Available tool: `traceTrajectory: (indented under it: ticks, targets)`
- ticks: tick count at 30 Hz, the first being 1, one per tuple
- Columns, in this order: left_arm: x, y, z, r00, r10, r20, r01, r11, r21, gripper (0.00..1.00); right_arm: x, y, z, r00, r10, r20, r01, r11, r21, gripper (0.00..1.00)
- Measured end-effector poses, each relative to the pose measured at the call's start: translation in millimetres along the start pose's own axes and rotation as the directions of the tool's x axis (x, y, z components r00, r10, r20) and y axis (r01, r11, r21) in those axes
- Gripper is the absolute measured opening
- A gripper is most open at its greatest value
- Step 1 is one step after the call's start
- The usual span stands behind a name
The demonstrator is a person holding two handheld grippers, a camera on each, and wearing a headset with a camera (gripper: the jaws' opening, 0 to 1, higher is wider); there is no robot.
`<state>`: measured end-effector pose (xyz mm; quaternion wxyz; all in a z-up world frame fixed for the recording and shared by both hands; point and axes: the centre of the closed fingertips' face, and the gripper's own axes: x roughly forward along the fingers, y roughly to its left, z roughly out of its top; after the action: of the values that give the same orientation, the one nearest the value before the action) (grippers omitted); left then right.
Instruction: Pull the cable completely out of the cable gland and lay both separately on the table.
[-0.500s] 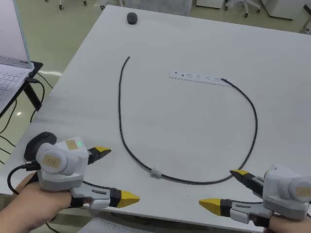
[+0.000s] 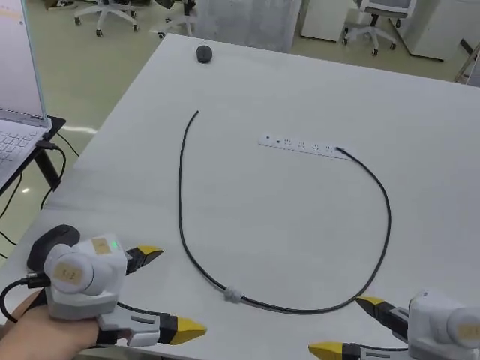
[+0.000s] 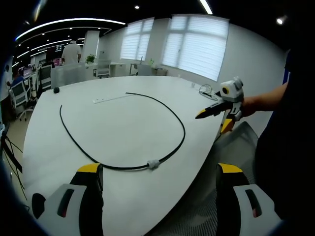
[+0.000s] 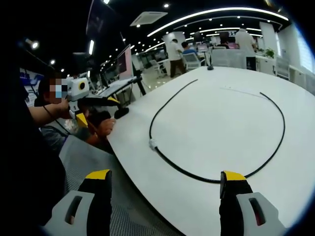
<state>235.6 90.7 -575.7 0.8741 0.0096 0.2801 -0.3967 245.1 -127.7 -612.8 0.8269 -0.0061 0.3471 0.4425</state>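
progress: not begun, gland point(image 2: 233, 295) threaded on cable point(image 2: 180, 195) | place: 6 o'clock of cable's curve, on table point(image 2: 285, 217) | left tongs point(image 2: 178, 289): 7 o'clock, wide open, empty | right tongs point(image 2: 339, 325): 5 o'clock, wide open, empty | remaining: grip both, pull apart, lay separately

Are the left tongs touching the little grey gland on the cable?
Apart. The head view shows bare table between the left tongs and the cable gland.

Bright, even office light from ceiling strips point(image 4: 216, 11) & windows point(image 3: 197, 49); sharp centre, fisheye-warped edges.
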Motion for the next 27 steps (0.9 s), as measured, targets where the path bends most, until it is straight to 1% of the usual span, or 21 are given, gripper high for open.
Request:
traceTrajectory:
  ticks: [3, 5, 10, 12, 16, 19, 23, 27]
  targets:
    - [0.8, 1.0, 5.3, 0.9999, 0.000, 0.016, 0.001, 1.000, -0.026, 0.95, 0.0, -0.7, -2.2, 1.0000, 0.002, -0.006, -0.002, 1.000, 0.000, 0.92]
    - [1.6, 1.6, 6.8, 0.9998, 0.001, 0.018, -0.001, 1.000, -0.021, 0.96, 0.2, -0.9, -3.4, 1.0000, 0.004, -0.008, -0.004, 1.000, 0.002, 0.92]
    - [3.9, 2.2, 7.1, 0.9999, -0.005, 0.012, 0.005, 1.000, -0.016, 0.96, 1.1, -0.6, -2.7, 1.0000, 0.007, -0.007, -0.007, 1.000, 0.002, 0.92]
    - [4.6, 2.6, 7.1, 0.9999, -0.004, 0.010, 0.004, 1.000, -0.009, 0.96, 1.6, 0.7, 0.7, 1.0000, 0.008, 0.000, -0.008, 1.000, -0.006, 0.92]
    - [6.1, 3.3, 6.6, 0.9999, -0.003, 0.011, 0.004, 1.000, -0.015, 0.96, 2.5, 2.3, 4.3, 0.9999, 0.011, 0.003, -0.011, 1.000, -0.012, 0.91]
    - [7.1, 1.4, 6.3, 0.9999, -0.007, 0.008, 0.007, 1.000, -0.014, 0.96, 4.6, 3.1, 6.7, 0.9999, 0.014, 0.004, -0.014, 1.000, -0.015, 0.91]
    - [7.3, 1.8, 6.5, 0.9999, -0.005, 0.016, 0.006, 1.000, -0.024, 0.96, 9.0, 6.3, 9.5, 0.9997, 0.024, -0.004, -0.024, 0.999, -0.023, 0.90]
    - [6.7, 2.3, 4.5, 0.9998, -0.002, 0.018, 0.003, 1.000, -0.026, 0.96, 15.1, 10.3, 13.8, 0.9992, 0.037, -0.015, -0.038, 0.998, -0.044, 0.88]
